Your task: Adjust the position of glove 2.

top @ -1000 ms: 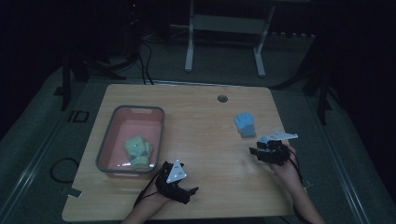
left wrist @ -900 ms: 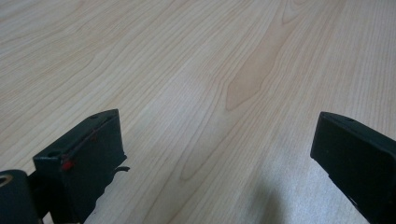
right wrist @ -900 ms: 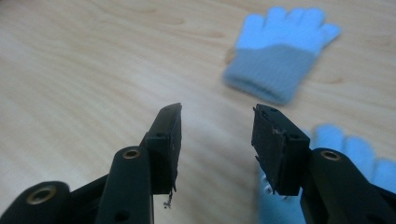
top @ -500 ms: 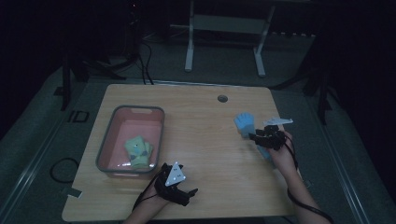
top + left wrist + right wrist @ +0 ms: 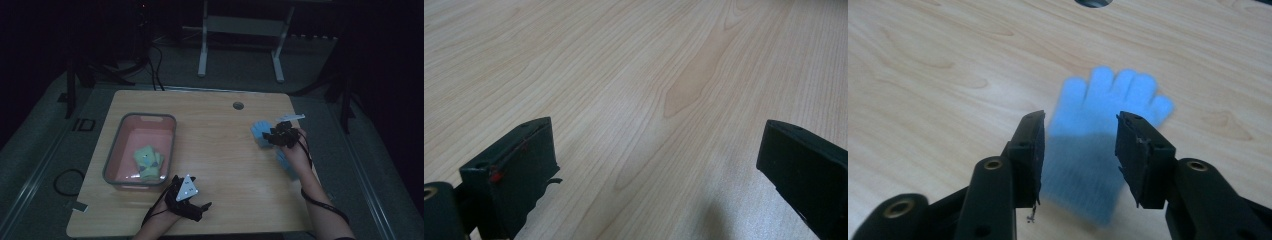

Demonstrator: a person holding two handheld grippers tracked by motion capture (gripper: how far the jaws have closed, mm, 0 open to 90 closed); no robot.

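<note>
Overhead, the pale wooden table [image 5: 220,150] stands in a dark room on grey carpet, with a white metal frame [image 5: 240,30] behind it and a round cable hole [image 5: 238,105] near its far edge. A grey bin [image 5: 141,150] with a pink inside sits on the left half and holds folded green cloth [image 5: 147,163]. The blue glove [image 5: 1108,130] lies flat on the right half, fingers pointing away. The right gripper [image 5: 1080,150] hovers over its cuff, jaws half spread on either side without pressing it; they have just been opening a little. The left gripper [image 5: 654,165] rests near the front edge, jaws wide apart over bare wood. Since a second ago, the right hand has moved from the table's right edge onto the glove, while the left has stayed put.
</note>
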